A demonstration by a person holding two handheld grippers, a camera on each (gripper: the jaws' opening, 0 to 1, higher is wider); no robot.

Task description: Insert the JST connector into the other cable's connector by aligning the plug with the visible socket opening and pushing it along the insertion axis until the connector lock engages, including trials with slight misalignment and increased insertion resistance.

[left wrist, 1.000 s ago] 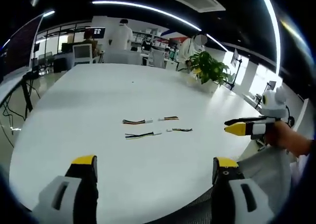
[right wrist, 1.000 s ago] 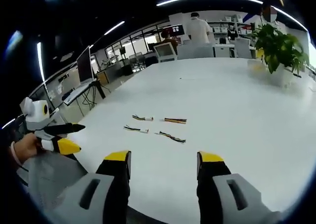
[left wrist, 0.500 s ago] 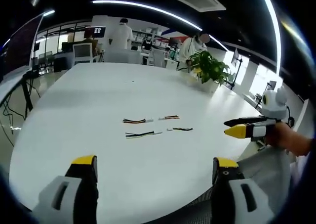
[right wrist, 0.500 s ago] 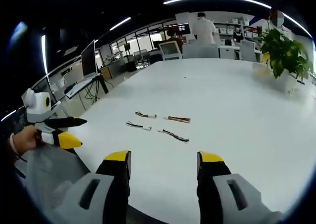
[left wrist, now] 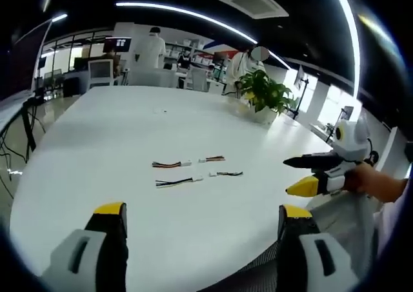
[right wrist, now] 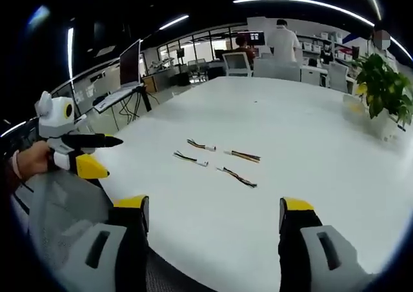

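cable connectors (left wrist: 188, 164) too small, socket openings unreadable

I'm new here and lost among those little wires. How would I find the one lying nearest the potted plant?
Start at the big white table and find the four short cables at its middle. In the left gripper view, the potted plant stands at the far right edge. The cable nearest it is the far right one, with reddish-orange wires and a white connector.

plain white round bench (left wrist: 97, 150); on it, short multicoloured wire leads with white plugs (left wrist: 173, 182); grey, yellow-tipped left tool (left wrist: 201, 216); green leafy plant (left wrist: 264, 92) beyond.
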